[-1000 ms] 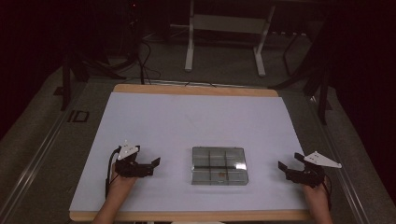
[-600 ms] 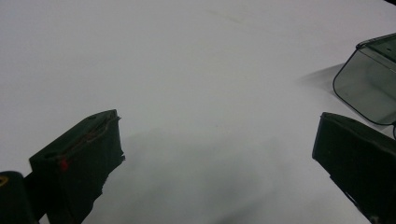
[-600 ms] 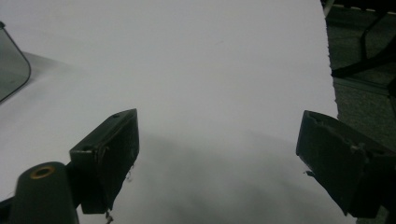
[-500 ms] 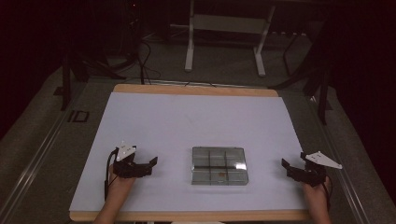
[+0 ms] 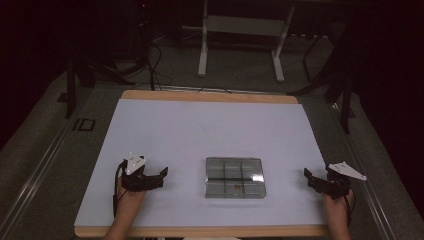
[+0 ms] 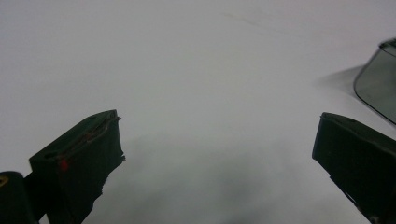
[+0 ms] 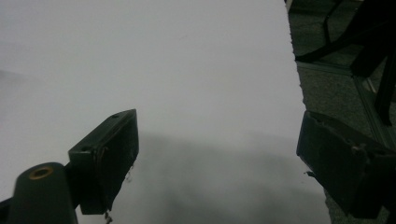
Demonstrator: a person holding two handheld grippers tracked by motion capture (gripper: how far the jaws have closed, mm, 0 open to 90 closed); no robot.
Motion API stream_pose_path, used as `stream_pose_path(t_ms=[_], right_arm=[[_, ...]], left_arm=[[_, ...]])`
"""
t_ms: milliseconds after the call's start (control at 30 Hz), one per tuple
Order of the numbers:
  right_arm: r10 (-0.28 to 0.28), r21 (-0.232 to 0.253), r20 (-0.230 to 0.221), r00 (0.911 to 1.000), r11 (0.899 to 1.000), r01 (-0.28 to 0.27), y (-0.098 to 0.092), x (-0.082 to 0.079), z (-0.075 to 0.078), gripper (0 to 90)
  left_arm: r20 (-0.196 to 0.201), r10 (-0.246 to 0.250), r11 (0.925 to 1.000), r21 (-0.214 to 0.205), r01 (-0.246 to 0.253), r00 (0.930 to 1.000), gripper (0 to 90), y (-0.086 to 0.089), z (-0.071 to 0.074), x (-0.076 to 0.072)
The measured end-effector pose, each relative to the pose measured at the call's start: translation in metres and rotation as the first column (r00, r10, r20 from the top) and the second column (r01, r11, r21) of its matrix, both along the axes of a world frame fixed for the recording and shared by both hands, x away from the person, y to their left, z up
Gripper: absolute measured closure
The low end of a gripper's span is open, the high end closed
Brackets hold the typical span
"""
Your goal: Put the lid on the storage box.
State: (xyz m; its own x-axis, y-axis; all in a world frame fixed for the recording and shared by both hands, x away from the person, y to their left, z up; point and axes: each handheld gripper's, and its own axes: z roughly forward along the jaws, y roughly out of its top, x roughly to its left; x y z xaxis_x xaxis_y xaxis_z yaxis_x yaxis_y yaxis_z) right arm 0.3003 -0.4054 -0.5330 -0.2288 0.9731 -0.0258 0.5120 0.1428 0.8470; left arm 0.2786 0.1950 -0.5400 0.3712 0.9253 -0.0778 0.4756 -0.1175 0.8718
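- The clear plastic compartment box (image 5: pixel 234 177) lies on the white table sheet (image 5: pixel 210 130), near its front edge (lid closed).
- The left black gripper (image 5: pixel 159 176) rests left of it, jaws wide apart, empty.
- The right black gripper (image 5: pixel 309 178) rests near the sheet's right edge, likewise spread and empty.

Dim lab, white-covered table (image 5: pixel 200 130), floor cables (image 5: pixel 150 65), metal stand (image 5: pixel 240 45)

Glossy, seemingly plastic box (image 5: pixel 234 177); matt white table (image 5: pixel 200 130).
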Motion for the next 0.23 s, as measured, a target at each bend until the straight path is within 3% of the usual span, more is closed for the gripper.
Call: stream_pose_path(t_ms=[233], right_arm=[[-0.012,0.01,-0.003,0.9999,1.0,0.012,-0.0009,0.0,-0.0001,13.1]], left_arm=[[0.009,0.036,0.9993,-0.007,-0.036,0.9993,2.0,0.0008,-0.0001,-0.0012]])
